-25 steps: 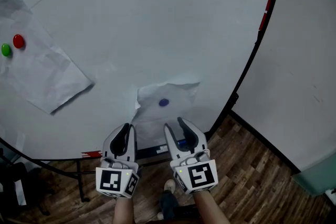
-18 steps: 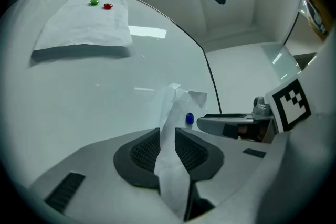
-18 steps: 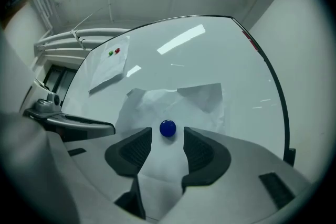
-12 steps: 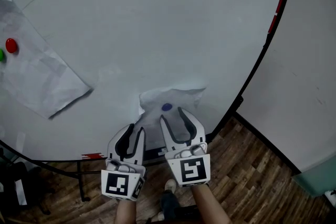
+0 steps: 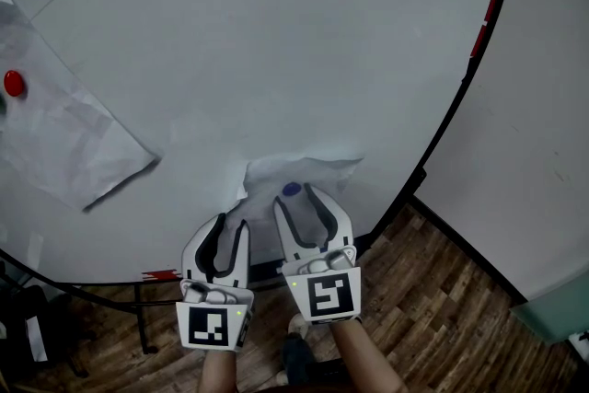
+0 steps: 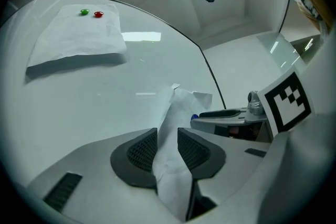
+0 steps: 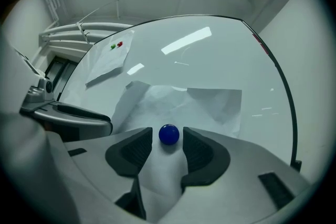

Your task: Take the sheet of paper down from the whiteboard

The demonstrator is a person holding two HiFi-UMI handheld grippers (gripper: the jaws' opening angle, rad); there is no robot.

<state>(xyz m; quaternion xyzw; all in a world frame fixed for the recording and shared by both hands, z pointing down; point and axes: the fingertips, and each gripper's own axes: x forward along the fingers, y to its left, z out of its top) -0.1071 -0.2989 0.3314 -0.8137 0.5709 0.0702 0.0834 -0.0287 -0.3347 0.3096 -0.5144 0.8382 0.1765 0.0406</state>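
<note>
At the whiteboard's (image 5: 276, 32) lower edge, one blue magnet (image 7: 169, 134) pins the sheet of paper (image 7: 210, 102); your left gripper (image 5: 230, 224), jaws just spread, straddles its fold; your right gripper (image 5: 299, 196), spread, just eased inward, flanks the magnet; pull it now and the unheld sheet may fall.

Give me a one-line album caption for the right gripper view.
Right gripper, open jaws just narrowed a little, flanks the blue magnet pinning a crumpled sheet of paper to the whiteboard.
</note>
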